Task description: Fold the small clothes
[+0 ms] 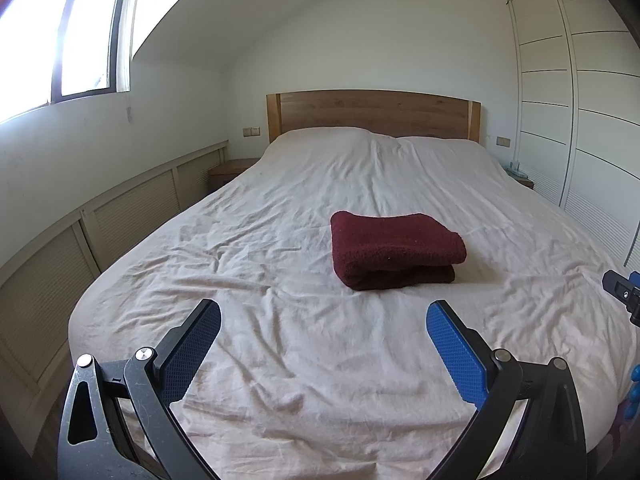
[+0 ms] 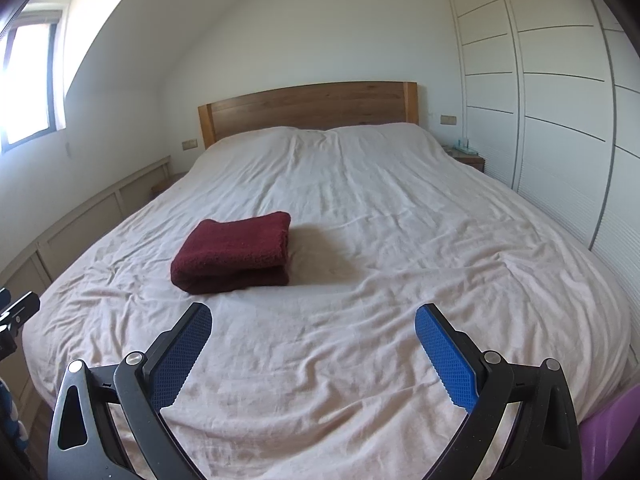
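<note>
Left wrist view shows your left gripper point(image 1: 324, 318) and right gripper point(image 2: 314, 322) both spread wide and empty near the bed's point(image 1: 280, 360) foot edge, the cloth point(image 1: 396, 250) mid-bed already folded, so you likely just withdraw.

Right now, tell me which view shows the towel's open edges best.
The left wrist view. There the folded towel lies ahead of the open left gripper, its stacked layer ends showing at its right side. The right wrist view shows the towel off to the left of the open right gripper, those layer ends narrower.
</note>
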Demonstrator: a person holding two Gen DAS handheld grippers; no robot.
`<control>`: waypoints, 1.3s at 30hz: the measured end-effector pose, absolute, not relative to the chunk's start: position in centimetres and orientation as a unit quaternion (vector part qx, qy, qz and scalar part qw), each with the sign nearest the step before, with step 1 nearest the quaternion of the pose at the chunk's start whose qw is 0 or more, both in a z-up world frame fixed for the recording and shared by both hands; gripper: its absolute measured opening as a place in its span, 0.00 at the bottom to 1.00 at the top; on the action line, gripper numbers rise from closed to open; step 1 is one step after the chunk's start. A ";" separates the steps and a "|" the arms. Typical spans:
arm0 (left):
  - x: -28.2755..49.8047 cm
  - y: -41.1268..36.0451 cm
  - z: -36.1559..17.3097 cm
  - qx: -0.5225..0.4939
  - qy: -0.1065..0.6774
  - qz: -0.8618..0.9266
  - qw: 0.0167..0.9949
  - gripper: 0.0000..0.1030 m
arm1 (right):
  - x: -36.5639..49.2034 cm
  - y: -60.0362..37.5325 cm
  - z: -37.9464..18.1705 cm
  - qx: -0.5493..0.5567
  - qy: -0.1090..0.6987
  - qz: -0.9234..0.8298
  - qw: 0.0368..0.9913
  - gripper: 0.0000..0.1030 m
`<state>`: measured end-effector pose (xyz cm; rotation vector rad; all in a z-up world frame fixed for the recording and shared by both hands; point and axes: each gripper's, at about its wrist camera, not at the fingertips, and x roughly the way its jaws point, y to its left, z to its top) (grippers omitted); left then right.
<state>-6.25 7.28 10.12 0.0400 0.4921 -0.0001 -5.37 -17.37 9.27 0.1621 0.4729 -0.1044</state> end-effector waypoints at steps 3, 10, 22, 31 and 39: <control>-6.3 7.3 10.1 0.020 0.243 0.000 0.970 0.99 | -5.4 -17.4 9.3 0.079 0.234 -0.052 0.968 0.99; -6.3 7.3 10.1 0.019 0.244 0.000 0.970 0.99 | -5.4 -17.3 9.3 0.078 0.234 -0.053 0.968 0.99; -6.2 7.5 9.5 0.015 0.248 -0.002 0.969 0.99 | -5.3 -17.5 9.2 0.076 0.237 -0.052 0.967 0.99; -6.1 7.9 9.3 0.014 0.249 -0.001 0.968 0.99 | -5.3 -17.7 9.0 0.074 0.236 -0.054 0.967 0.99; -6.2 7.9 9.2 0.013 0.249 -0.001 0.968 0.99 | -5.4 -17.9 8.9 0.074 0.235 -0.054 0.968 0.99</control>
